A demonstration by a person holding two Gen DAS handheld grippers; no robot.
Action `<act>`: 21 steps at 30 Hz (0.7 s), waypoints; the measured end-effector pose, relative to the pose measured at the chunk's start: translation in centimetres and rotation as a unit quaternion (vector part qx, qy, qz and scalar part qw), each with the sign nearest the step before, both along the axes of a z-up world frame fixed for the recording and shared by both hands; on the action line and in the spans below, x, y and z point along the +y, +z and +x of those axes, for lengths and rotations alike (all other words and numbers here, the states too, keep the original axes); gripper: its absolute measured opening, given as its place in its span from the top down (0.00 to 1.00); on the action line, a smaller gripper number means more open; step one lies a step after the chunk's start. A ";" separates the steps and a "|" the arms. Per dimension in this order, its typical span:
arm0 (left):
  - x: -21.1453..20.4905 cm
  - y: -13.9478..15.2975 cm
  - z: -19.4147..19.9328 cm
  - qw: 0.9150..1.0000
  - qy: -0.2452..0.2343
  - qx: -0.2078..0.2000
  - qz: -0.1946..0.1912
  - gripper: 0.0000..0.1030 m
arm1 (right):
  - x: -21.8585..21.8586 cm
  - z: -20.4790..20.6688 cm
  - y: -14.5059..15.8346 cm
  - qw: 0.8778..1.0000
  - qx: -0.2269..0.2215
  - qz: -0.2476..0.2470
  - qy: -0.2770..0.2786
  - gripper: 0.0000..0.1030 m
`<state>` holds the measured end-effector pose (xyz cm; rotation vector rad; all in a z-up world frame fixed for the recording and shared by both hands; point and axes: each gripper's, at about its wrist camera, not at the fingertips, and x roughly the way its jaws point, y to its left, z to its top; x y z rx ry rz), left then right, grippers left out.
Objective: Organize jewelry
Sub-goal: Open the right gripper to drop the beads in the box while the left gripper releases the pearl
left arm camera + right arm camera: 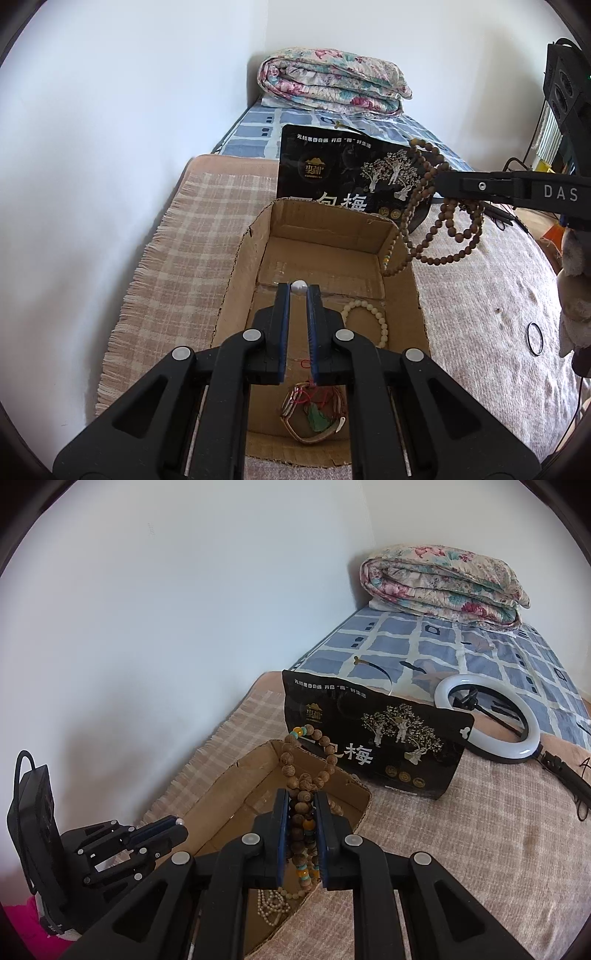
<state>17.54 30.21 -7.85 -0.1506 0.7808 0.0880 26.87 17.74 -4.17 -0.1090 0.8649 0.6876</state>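
Observation:
An open cardboard box (pixel 236 266) sits on the bed. My left gripper (pixel 298 295) hangs over its middle, shut on a small white pearl-like bead (pixel 298 286) at the fingertips; it also shows low on the left in the right wrist view (pixel 173 823). My right gripper (pixel 301 799) is shut on a long string of brown wooden beads (pixel 295 768), which dangles over the box's far right corner (pixel 436 236). Inside the box lie a cream bead bracelet (pixel 369 317), a green pendant on red thread (pixel 319 421) and a pearl strand (pixel 271 904).
A black snack bag (pixel 332 170) stands right behind the box. A folded floral quilt (pixel 332 81) lies at the bed's far end by the wall. A lit ring light (pixel 487 720) lies right of the bag. A black hair tie (pixel 534 338) and a plush toy (pixel 576 288) lie at right.

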 end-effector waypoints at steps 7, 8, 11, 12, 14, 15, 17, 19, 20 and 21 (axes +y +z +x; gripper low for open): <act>0.3 -0.9 0.7 1.000 0.005 0.016 0.005 0.87 | 1.2 0.8 -1.4 1.000 0.004 -0.010 0.004 0.76; 0.4 -0.9 0.7 1.000 0.006 0.020 0.007 0.77 | 1.2 0.8 -1.5 1.000 0.004 -0.009 0.005 0.71; 0.6 -0.8 0.3 1.000 0.017 0.008 0.003 0.35 | 0.9 0.8 -1.4 1.000 -0.005 -0.014 -0.011 0.38; 0.7 -0.7 0.2 1.000 0.017 0.008 0.003 0.35 | 0.6 0.7 -1.4 1.000 -0.008 -0.012 -0.018 0.26; 0.7 -0.6 0.2 1.000 0.017 0.011 0.010 0.35 | 0.2 0.7 -1.3 1.000 -0.012 -0.008 -0.027 0.20; 0.7 -0.6 0.1 1.000 0.019 0.010 0.011 0.35 | 0.0 0.7 -1.3 0.999 -0.011 -0.009 -0.031 0.19; 0.7 -0.5 0.0 1.000 0.019 0.012 0.010 0.35 | -0.5 0.8 -1.3 0.999 -0.009 -0.011 -0.039 0.18; 0.5 -0.4 -0.2 1.000 0.019 0.012 0.014 0.35 | -0.9 0.9 -1.2 0.999 -0.006 -0.012 -0.045 0.16; 0.4 -0.3 -0.3 1.000 0.018 0.011 0.015 0.35 | -1.2 0.8 -1.2 0.999 -0.005 -0.011 -0.047 0.16; 0.3 -0.2 -0.4 1.000 0.018 0.009 0.017 0.35 | -1.4 0.8 -1.1 0.999 -0.004 -0.011 -0.049 0.16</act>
